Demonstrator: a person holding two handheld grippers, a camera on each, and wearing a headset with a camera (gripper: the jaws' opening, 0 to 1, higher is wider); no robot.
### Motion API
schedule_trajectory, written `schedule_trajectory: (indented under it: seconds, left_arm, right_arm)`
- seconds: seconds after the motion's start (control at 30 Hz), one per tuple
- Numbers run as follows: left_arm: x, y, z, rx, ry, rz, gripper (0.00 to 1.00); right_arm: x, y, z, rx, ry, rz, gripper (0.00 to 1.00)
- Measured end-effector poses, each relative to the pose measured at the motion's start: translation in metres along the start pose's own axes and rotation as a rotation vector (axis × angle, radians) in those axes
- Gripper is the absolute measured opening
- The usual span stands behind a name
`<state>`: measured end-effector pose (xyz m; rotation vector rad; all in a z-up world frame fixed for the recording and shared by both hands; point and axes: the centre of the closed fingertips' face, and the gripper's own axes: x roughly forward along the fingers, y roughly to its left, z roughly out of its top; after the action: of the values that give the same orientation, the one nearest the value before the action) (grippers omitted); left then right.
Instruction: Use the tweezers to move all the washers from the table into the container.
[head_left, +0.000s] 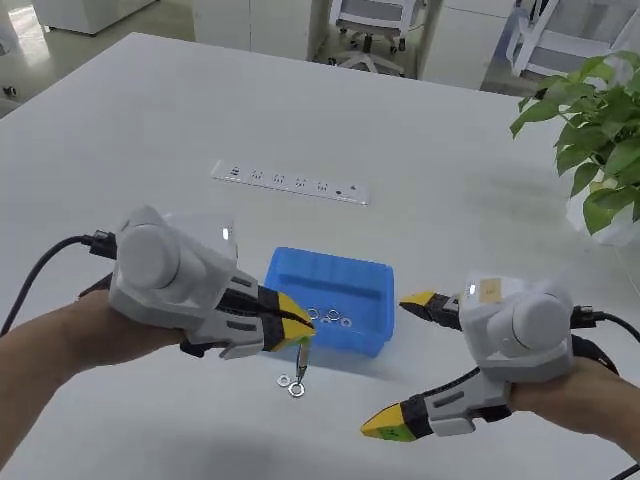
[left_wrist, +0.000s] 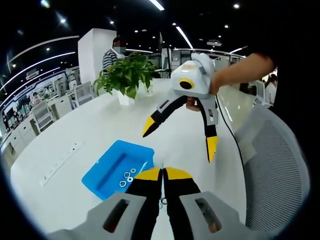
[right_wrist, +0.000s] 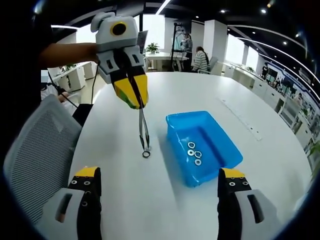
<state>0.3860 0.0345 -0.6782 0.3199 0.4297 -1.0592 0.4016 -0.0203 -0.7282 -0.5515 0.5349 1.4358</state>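
Note:
My left gripper (head_left: 303, 326) is shut on thin metal tweezers (head_left: 300, 362), which point down at the table. Their tips stand right at two small washers (head_left: 292, 386) lying just in front of the blue container (head_left: 345, 275). Several washers (head_left: 331, 318) lie inside the container. In the right gripper view the tweezers (right_wrist: 143, 127) hang from the left gripper (right_wrist: 132, 95) over a washer (right_wrist: 146, 154) beside the container (right_wrist: 220, 150). My right gripper (head_left: 400, 362) is held open to the right of the container, with nothing between its jaws.
A white power strip (head_left: 290, 183) lies on the white table (head_left: 150, 120) behind the container. A potted plant (head_left: 595, 150) stands at the far right edge. Office chairs (head_left: 365, 25) stand beyond the table's far side.

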Motion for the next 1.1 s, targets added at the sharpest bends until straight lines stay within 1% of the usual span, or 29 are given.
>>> schedule_trajectory:
  seconds: [0.27, 0.63, 0.83, 0.93, 1.1]
  left_arm:
    - [0.002, -0.003, -0.005, -0.002, 0.003, -0.004, 0.05]
    - [0.007, -0.01, -0.012, -0.009, 0.012, -0.017, 0.05]
    - [0.009, -0.011, -0.013, -0.003, 0.012, -0.02, 0.05]
    - [0.009, -0.011, -0.012, -0.009, 0.005, -0.021, 0.05]
    - [0.009, -0.012, -0.012, -0.01, 0.005, -0.023, 0.05]
  right_arm:
    - [0.003, 0.006, -0.002, -0.006, 0.004, 0.014, 0.97]
    - [0.008, 0.014, -0.008, -0.011, 0.022, 0.038, 0.95]
    - [0.009, 0.016, -0.009, -0.012, 0.022, 0.046, 0.94]
    - [0.01, 0.018, -0.01, -0.011, 0.021, 0.053, 0.93]
    - [0.013, 0.023, -0.009, -0.022, 0.015, 0.078, 0.87]
